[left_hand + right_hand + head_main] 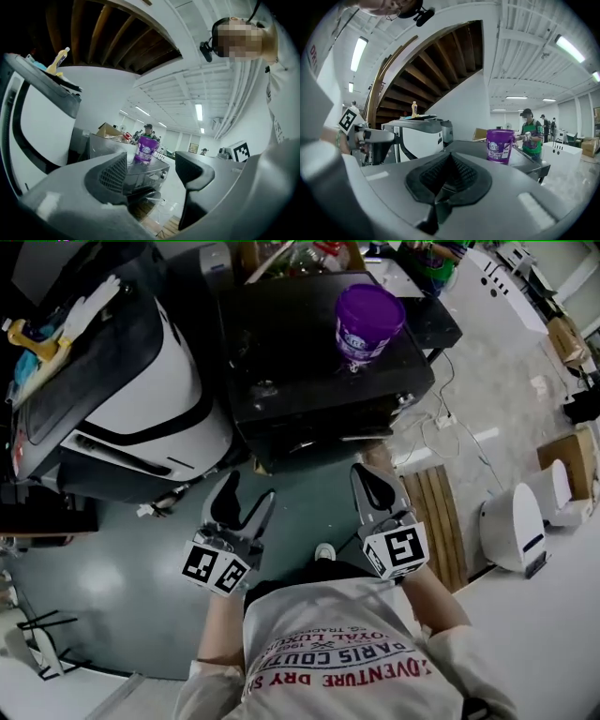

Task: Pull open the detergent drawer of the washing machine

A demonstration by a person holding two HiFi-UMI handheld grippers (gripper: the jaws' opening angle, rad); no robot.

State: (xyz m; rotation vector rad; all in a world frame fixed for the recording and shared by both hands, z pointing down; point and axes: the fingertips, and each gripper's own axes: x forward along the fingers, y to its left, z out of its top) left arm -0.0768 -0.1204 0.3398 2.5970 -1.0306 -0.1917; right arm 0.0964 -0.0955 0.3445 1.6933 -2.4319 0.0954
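the person's shirt bore upside-down print, seemingly "adventure dry", "paris cout…" and "…oyal lux…". the label on the purple tub was too small to read.

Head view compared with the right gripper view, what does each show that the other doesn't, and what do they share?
Only the head view: the wooden pallet and the person's shoe. Only the right gripper view: ceiling lights and wooden beams. Both: the purple tub on the dark machine, the white machine beside it, and the right claw, shut and empty.
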